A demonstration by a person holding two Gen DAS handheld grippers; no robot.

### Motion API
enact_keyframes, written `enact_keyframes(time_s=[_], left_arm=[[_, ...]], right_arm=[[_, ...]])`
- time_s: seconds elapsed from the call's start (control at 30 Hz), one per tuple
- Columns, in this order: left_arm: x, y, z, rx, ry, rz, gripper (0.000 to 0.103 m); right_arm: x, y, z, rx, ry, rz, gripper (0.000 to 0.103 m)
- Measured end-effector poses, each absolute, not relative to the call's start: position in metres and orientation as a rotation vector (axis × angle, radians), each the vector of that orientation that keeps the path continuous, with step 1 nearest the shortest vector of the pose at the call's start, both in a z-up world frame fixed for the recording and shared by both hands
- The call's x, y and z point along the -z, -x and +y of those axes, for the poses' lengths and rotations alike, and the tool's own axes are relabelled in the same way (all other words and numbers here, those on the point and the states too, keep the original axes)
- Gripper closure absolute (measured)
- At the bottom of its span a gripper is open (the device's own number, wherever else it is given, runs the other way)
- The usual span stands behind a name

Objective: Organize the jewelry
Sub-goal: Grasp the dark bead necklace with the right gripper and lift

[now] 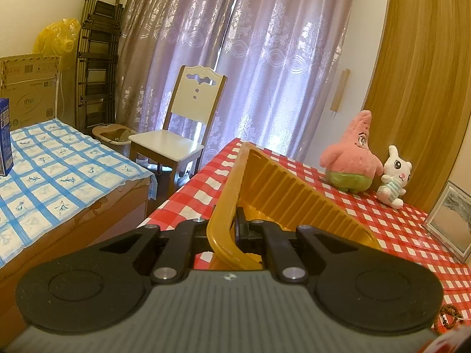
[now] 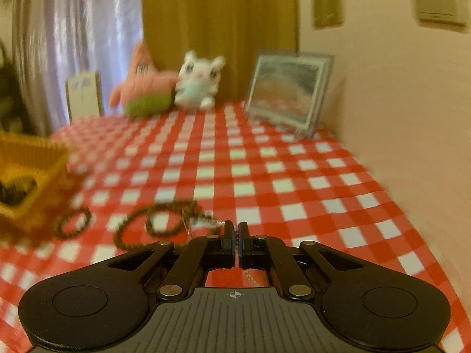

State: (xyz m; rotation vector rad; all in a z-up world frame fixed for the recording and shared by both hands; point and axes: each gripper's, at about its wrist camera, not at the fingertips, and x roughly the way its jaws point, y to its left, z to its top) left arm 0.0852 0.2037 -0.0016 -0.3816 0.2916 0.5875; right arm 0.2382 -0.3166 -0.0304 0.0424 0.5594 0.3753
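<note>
my left gripper (image 1: 235, 229) is squeezed tight on the rim of the yellow basket (image 1: 282, 188). the basket is tipped up, so one side is lifted off the tabletop (image 1: 382, 220), which has a red and white check cloth on it. in the left view i can see a bit of brown beads (image 1: 449, 317) low at the right edge.

my right gripper (image 2: 236, 232) is closed, its two fingers almost touching. a thin silver chain (image 2: 250, 278) runs between them and shows again under the gripper, so it looks pinched there. the picture is blurry, so i cannot be fully sure of the pinch.

just left of the right gripper lies a long loop of brown beads (image 2: 153, 220) on the cloth. a small bead bracelet (image 2: 73, 223) lies further left, beside the basket (image 2: 32, 173), which sits at the left edge of the right view.

at the far end of the tabletop stand a pink star toy (image 1: 351, 154), a white bunny toy (image 1: 394, 176) touching it, and a picture frame (image 2: 290, 91) against the wall.
</note>
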Motion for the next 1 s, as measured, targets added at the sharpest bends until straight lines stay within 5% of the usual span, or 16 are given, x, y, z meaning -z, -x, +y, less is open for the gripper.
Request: enact_keyframes(time_s=[0.73,0.83,1.0], left_arm=[[0.001,-0.089,0.196,-0.584,0.377,0.29,0.097],[0.0,-0.089,0.196,-0.584,0.379,0.292,0.097],[-0.001,-0.09,0.196,-0.585,0.38,0.292,0.097]], right_arm=[[0.059,-0.288,-0.241,-0.521,0.077,0.674,0.088],[0.061,-0.289,-0.233,-0.517,0.084,0.655,0.103],[0.049,-0.277,-0.217,-0.575,0.033,0.606,0.103]])
